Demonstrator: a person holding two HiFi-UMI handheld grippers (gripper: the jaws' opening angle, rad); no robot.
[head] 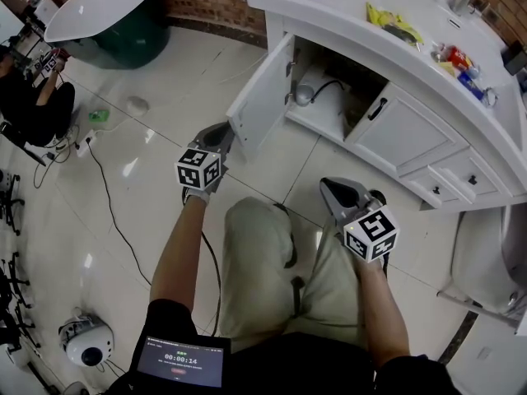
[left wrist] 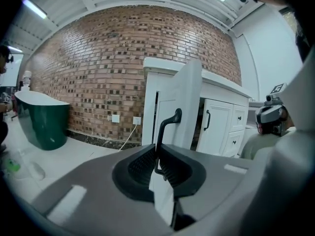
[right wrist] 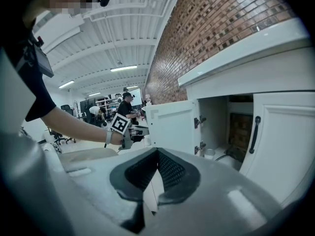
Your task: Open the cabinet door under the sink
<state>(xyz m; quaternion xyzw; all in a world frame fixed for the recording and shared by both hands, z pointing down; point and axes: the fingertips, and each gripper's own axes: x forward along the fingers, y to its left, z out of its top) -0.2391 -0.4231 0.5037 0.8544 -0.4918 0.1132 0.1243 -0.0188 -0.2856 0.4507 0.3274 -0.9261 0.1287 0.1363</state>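
Door (head: 262, 97) swung open, left hand-held gripper (left wrist: 156, 150) clamping black handle (left wrist: 170, 119), right hand-held gripper (right wrist: 157, 152) closed

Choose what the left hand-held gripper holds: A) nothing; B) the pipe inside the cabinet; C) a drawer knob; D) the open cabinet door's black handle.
D: the left gripper view shows the left hand-held gripper closed on the black handle of the open cabinet door.

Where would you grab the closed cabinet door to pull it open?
By its black handle, a slim upright bar standing off the closed door near one edge. Come straight at the front, with one jaw on either side of the bar; the flat panel itself offers no hold.
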